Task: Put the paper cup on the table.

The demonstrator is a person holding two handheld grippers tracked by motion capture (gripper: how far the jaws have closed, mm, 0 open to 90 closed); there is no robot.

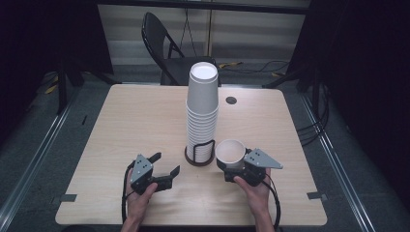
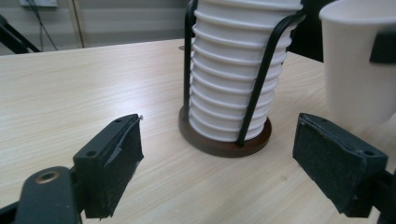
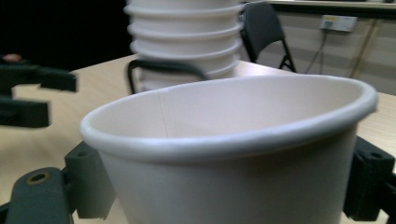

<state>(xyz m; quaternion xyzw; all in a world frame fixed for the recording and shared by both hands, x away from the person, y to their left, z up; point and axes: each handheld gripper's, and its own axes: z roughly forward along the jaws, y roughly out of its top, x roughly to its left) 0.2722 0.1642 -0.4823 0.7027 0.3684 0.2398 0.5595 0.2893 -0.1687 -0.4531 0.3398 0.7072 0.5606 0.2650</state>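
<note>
My right tool (image 1: 240,170) clamps a white paper cup (image 1: 230,153) upright, mouth up, so it stays level just above the pale wooden desk (image 1: 135,116). My left tool (image 1: 161,171) waits wide apart, holding nothing. Beyond stands the tall inverted cup stack (image 1: 202,108) in its black wire holder (image 1: 200,153).

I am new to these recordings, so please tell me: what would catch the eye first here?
First, the tall stack of white paper cups, standing upside down in a dark wire holder near the table's middle. Next, the single upright cup held by the right gripper beside it, while the left gripper waits open.
</note>
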